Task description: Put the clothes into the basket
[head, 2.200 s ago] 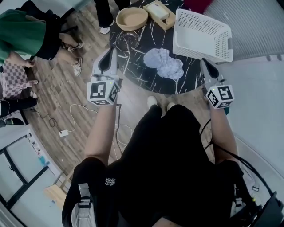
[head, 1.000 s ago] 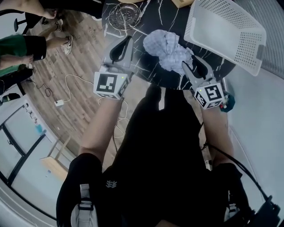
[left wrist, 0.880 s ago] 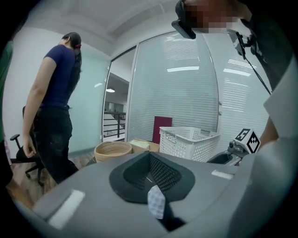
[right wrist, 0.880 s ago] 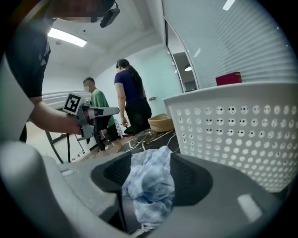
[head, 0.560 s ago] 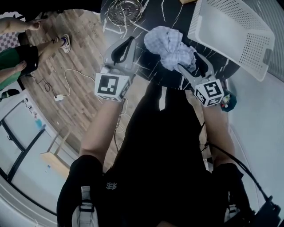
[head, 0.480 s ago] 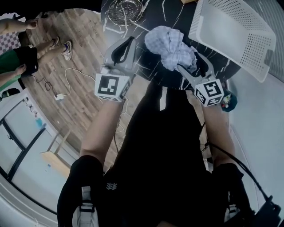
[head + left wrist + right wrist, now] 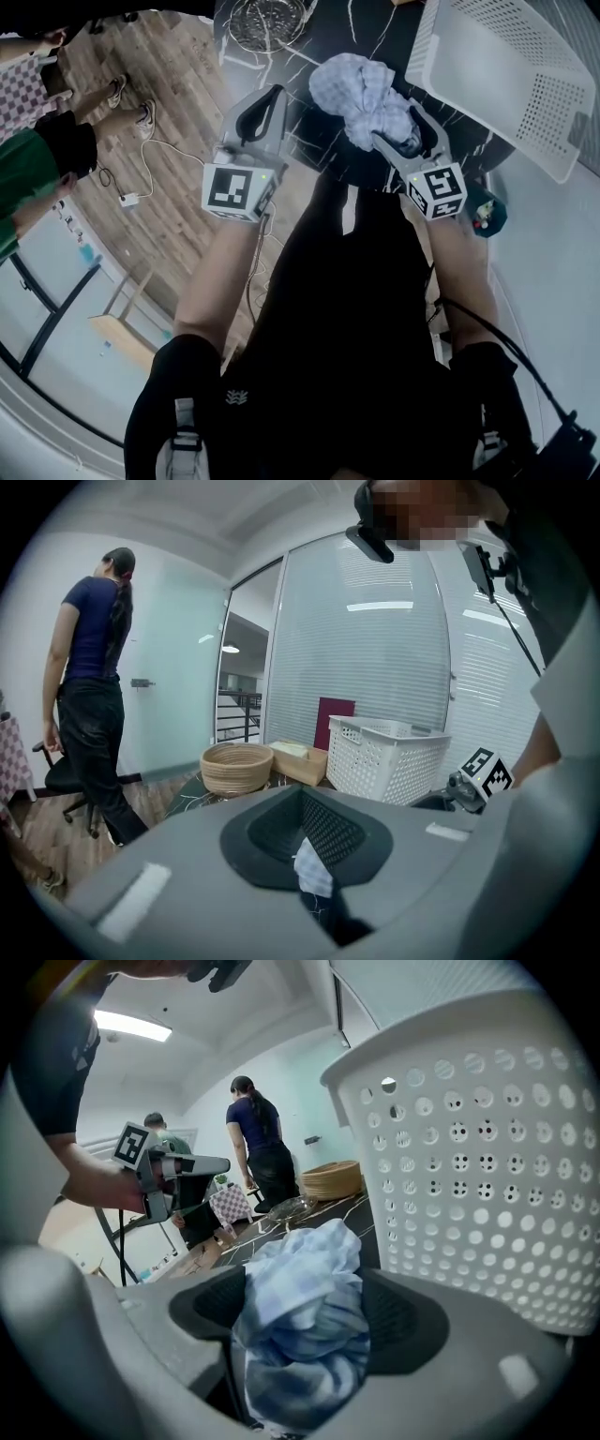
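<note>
The right gripper (image 7: 397,128) had reached the checked cloth (image 7: 361,92) beside the basket (image 7: 525,84), jaws opening around it (unclamped). Grasp seemed next.

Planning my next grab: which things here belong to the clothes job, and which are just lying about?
Job: crumpled blue-white cloth, between the opening jaws of the right gripper; white basket.
Lying about: woven bowl; wooden box; glass dish.
</note>
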Action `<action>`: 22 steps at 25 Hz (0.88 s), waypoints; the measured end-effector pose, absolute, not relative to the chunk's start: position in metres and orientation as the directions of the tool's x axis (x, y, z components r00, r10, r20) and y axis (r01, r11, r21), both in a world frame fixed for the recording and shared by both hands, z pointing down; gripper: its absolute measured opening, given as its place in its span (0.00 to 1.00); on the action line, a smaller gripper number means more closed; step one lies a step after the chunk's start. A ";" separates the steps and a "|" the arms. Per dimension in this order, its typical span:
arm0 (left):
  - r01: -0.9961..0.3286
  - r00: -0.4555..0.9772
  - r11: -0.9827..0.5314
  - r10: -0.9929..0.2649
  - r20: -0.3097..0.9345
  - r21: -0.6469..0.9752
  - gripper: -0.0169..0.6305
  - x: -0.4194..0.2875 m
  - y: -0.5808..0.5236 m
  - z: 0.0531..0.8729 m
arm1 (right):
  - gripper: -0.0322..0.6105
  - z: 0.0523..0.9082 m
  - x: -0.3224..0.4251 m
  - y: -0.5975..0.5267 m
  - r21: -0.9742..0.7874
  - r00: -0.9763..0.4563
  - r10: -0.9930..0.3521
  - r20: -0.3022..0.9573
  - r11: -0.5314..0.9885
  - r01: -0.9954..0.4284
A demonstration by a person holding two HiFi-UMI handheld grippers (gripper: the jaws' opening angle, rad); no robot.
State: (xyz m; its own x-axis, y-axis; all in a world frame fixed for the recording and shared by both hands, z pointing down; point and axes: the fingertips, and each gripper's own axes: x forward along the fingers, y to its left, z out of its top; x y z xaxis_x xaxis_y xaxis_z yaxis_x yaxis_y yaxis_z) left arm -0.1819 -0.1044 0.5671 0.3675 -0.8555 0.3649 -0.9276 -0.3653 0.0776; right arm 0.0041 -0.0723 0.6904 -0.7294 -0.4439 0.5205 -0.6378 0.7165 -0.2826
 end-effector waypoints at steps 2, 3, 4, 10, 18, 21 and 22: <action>-0.930 0.362 -0.361 -0.855 0.371 0.077 0.04 -0.184 -0.104 0.569 | 0.64 0.694 0.003 -0.074 -0.285 -0.729 -0.441 0.523 0.715 -0.638; -0.931 0.360 -0.358 -0.855 0.374 0.077 0.04 -0.184 -0.104 0.570 | 0.64 0.696 0.002 -0.075 -0.285 -0.729 -0.436 0.528 0.717 -0.636; -0.931 0.358 -0.357 -0.855 0.375 0.076 0.04 -0.185 -0.104 0.570 | 0.64 0.697 0.001 -0.076 -0.283 -0.729 -0.429 0.533 0.721 -0.632; -0.928 0.367 -0.364 -0.855 0.367 0.080 0.04 -0.183 -0.108 0.568 | 0.48 0.697 -0.001 -0.076 -0.255 -0.719 -0.405 0.564 0.743 -0.618; -0.928 0.368 -0.366 -0.862 0.349 0.075 0.04 -0.184 -0.111 0.558 | 0.26 0.683 0.000 -0.069 -0.257 -0.729 -0.405 0.551 0.749 -0.611; -0.930 0.362 -0.360 -0.866 0.346 0.075 0.04 -0.185 -0.111 0.553 | 0.25 0.674 -0.001 -0.066 -0.266 -0.736 -0.408 0.540 0.746 -0.610; -0.930 0.363 -0.360 -0.866 0.343 0.075 0.04 -0.185 -0.111 0.551 | 0.24 0.670 -0.001 -0.066 -0.267 -0.738 -0.411 0.536 0.746 -0.610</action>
State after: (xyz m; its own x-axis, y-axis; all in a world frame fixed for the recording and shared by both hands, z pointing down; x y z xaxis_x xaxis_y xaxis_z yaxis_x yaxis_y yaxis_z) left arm -0.1852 -0.1112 0.5510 0.3626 -0.8665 0.3431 -0.9301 -0.3596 0.0748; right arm -0.0010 -0.0658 0.6703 -0.7376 -0.4112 0.5356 -0.6098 0.7462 -0.2670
